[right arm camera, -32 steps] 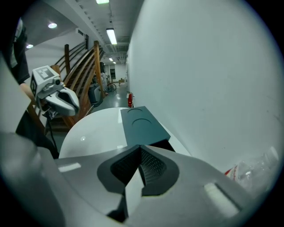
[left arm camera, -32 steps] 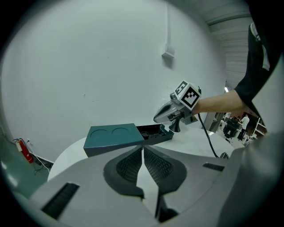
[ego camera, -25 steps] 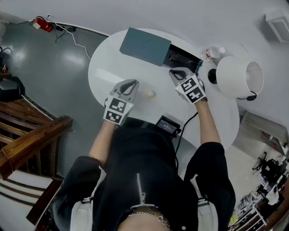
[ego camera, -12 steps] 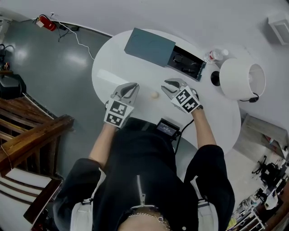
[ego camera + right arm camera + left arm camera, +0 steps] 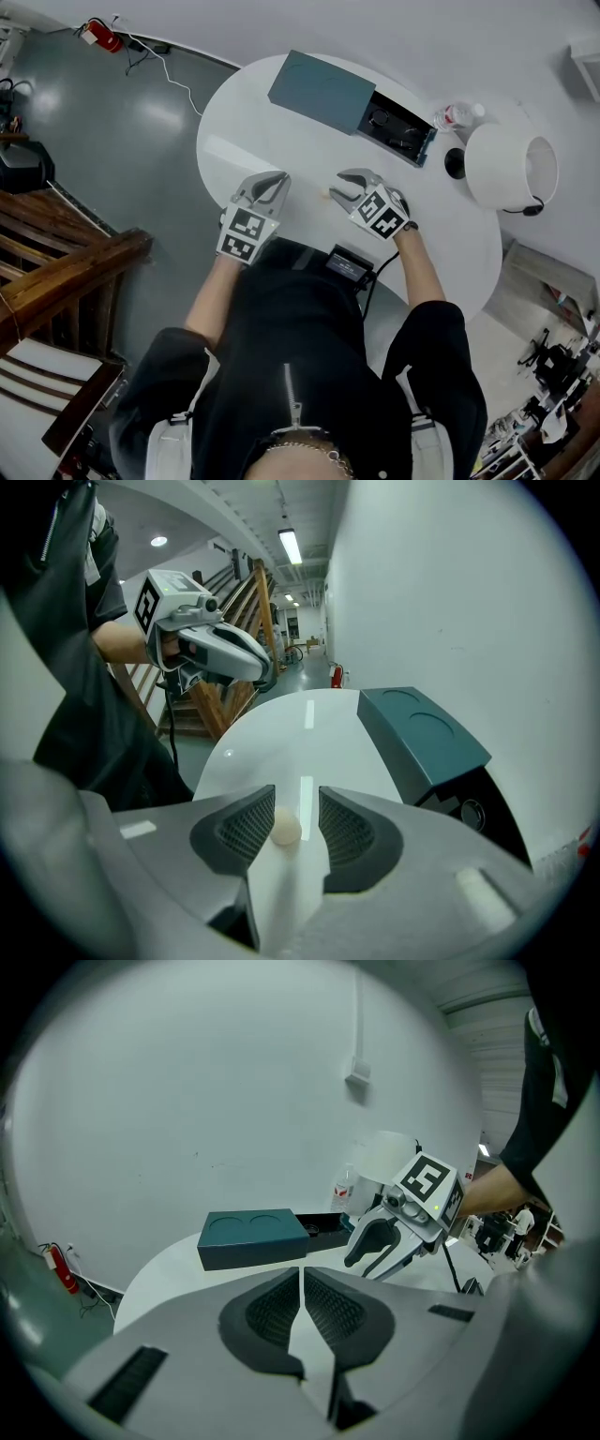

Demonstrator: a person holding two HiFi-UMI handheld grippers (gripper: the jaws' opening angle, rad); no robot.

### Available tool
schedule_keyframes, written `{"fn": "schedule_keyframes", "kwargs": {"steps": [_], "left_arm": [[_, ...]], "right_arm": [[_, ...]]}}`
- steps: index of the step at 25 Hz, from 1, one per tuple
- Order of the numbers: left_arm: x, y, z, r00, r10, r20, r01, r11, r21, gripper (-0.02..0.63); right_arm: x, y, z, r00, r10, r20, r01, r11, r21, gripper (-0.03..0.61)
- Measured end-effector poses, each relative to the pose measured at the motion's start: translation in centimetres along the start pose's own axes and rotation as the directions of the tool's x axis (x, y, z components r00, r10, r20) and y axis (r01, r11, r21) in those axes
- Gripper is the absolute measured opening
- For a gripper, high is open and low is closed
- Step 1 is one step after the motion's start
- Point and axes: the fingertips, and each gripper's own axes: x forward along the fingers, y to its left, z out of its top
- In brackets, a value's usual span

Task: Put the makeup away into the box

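Right tongs (image 5: 298, 803) have swung back from the open end of the box to the near middle of the bench (image 5: 272, 141), and their jaws have just been opening. They now stand apart with a small cream ball (image 5: 286, 828) between them. The ball looks like the makeup item the task means. It lies on the bench, close against the left pad as that view shows it, with clear space to the other pad. Nothing presses on it yet, so the tongs are released around it, not gripping.

Left tongs (image 5: 301, 1283) sit just beside, to the person's left, clenched pad to pad with nothing in them. They look much where they were a second ago. A black device (image 5: 349, 262) lies at the bench edge nearest the person.

For the task, this reads as the start of a pickup. The right tongs are lined up over the ball, and what looks due next is to close on it. The ball is round and small, so it could roll or squirt out if the pads meet it off centre.

Farther off, the box (image 5: 323, 89) stands with its teal lid slid aside and its dark inside (image 5: 401, 133) open, well apart from the ball. Past it are a bottle (image 5: 459, 114) and a white lamp (image 5: 511, 169).
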Motion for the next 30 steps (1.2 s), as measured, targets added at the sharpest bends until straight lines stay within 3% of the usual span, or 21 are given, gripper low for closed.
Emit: {"fn": "schedule_keyframes", "kwargs": {"steps": [8,16,25,30], "left_arm": [[-0.4,0.2,-1.3,1.000,0.003,-0.013,-0.004,1.000,-0.025,0.025],[-0.4,0.3,-2.1,1.000,0.007,-0.025,-0.008,0.999,-0.042,0.025],[-0.5,0.4,-2.4,0.999,0.017,-0.030,-0.018,0.999,-0.052,0.025],[-0.5,0.6,-2.4,0.999,0.017,-0.030,-0.019,0.998,-0.052,0.025]], "right_arm": [[1.6,2.0,-1.1,0.998,0.029,-0.064,-0.031,0.999,-0.035,0.147],[3.9,3.4,-3.6,0.982,0.005,-0.191,-0.042,0.981,-0.191,0.147],[4.6,2.8,-3.6,0.978,-0.033,-0.206,-0.014,0.975,-0.222,0.147],[4.6,2.4,-3.7,0.976,-0.052,-0.211,0.004,0.975,-0.222,0.092]]}}
